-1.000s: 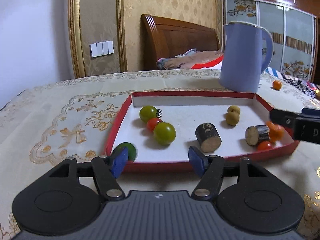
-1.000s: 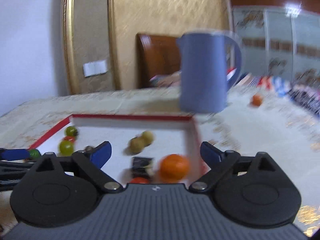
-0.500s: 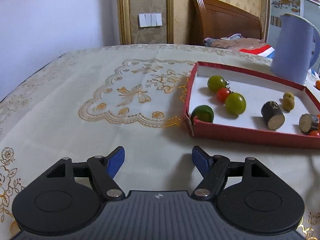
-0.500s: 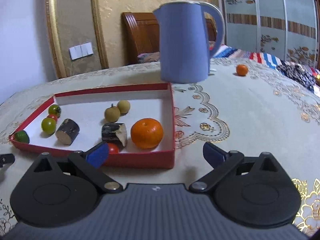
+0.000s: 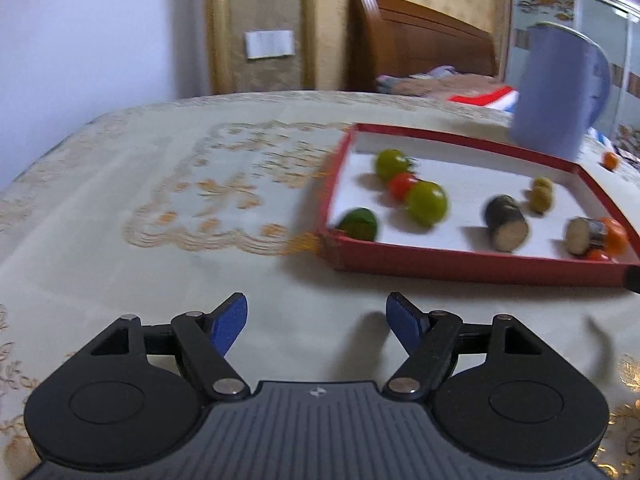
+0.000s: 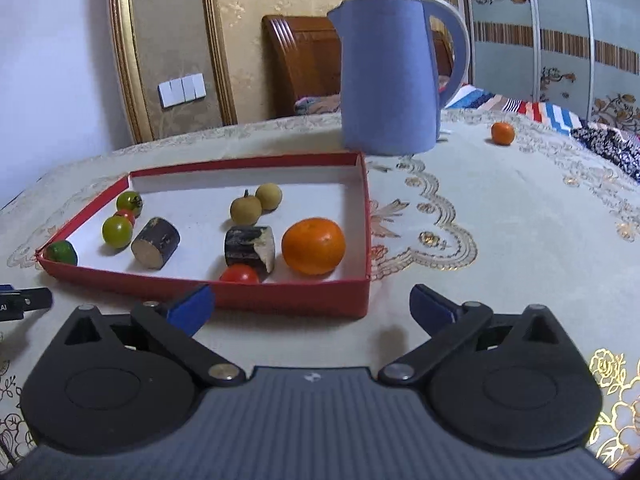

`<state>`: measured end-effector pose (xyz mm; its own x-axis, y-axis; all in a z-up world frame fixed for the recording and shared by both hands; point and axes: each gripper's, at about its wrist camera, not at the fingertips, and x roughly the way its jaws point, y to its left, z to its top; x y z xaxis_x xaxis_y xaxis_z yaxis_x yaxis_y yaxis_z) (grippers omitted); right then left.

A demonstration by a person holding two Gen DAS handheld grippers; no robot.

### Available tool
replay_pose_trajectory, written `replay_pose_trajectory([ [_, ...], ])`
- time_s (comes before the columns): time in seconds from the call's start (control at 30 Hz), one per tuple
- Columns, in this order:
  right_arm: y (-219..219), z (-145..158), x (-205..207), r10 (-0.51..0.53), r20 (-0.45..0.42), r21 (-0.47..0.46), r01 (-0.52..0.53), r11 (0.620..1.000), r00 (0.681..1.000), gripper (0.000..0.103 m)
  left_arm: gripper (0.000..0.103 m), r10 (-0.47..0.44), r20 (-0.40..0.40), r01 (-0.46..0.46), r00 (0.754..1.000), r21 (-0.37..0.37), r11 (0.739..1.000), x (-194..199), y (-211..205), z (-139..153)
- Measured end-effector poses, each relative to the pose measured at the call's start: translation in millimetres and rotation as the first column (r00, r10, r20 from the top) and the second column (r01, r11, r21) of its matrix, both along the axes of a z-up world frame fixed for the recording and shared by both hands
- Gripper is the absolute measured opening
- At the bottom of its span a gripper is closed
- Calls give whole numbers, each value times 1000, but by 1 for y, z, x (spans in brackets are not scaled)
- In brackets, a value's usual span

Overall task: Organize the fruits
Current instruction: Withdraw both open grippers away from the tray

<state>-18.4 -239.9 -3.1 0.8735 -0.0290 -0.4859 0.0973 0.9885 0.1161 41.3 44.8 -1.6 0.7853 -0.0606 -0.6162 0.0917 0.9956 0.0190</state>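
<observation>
Red tray: sits on the embroidered tablecloth, white floor inside, low red walls all round.
Tray, left side: a dark green fruit tucked in the near-left corner, then two green tomatoes with a small red one between them.
Tray, middle: two dark cut stalk pieces, pale ends showing; two tan round fruits side by side behind them.
Tray, right side: a big orange near the right wall, a red tomato against the front wall, just beside the second stalk piece.
Outside the tray: a small orange alone on the cloth, well apart, beyond and right of the blue kettle.
Right gripper: tongs spread wide, empty, low over the cloth; the tray's front-right corner sits just ahead between the tips.
Left gripper: wide too, nothing held; the tray lies ahead and to its right, view blurred.
</observation>
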Motion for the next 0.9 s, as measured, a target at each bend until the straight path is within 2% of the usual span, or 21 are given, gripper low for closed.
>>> replay_pose_trajectory([
  [0.07,0,0,-2,-8,4,0,8,1000,1000,103,76,3,10,-3,1000,56,998,0,-9,-1],
  [0.13,-1,1,-2,-6,9,2,6,1000,1000,103,76,2,16,-3,1000,74,997,-1,-13,-1],
  [0.3,1,-1,1,0,-10,-5,-1,1000,1000,103,76,32,14,-33,999,82,996,-2,-11,0],
  [0.43,-3,-4,4,-4,-32,19,5,1000,999,103,77,1,42,-4,999,76,997,-9,-11,4],
  [0.53,-6,-5,4,-4,-32,40,5,999,999,103,90,-6,60,3,998,53,999,-15,-12,8],
  [0.7,5,1,-6,14,5,-14,-14,1000,1000,103,91,-39,84,33,996,74,997,-24,-22,12],
  [0.9,18,4,-10,48,7,-24,-47,999,999,103,91,-55,121,45,991,90,995,-32,-34,15],
])
